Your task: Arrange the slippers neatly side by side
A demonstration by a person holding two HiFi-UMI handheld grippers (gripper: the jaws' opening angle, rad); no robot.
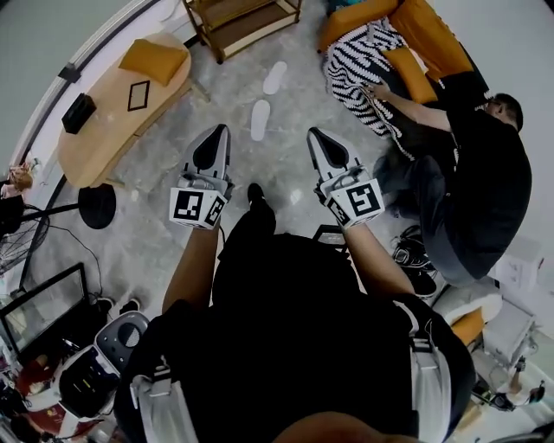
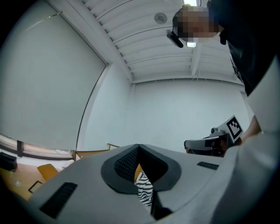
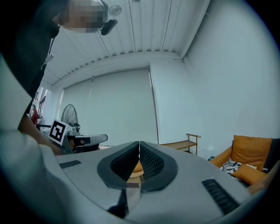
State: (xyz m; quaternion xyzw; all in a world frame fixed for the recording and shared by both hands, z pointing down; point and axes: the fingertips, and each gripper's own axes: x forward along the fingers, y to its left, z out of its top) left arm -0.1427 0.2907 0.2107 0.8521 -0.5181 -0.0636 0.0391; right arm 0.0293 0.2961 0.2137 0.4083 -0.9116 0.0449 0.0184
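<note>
Two white slippers lie apart on the grey floor, one (image 1: 275, 78) farther off and one (image 1: 260, 119) nearer, both angled and out of line. My left gripper (image 1: 222, 131) and right gripper (image 1: 312, 134) are held up in front of my body, well above the floor and short of the slippers. Both are shut with nothing between the jaws. In the left gripper view the left gripper's (image 2: 138, 147) tips meet and point at a wall, with the right gripper (image 2: 214, 142) beside it. The right gripper's (image 3: 139, 143) tips also touch in its own view.
A curved wooden table (image 1: 104, 130) with an orange cushion (image 1: 154, 60) stands at the left. A wooden shelf (image 1: 247, 19) is at the back. An orange sofa (image 1: 415, 26) with a zebra blanket (image 1: 359, 69) and a seated person (image 1: 485, 182) fill the right. Equipment (image 1: 78, 372) crowds the lower left.
</note>
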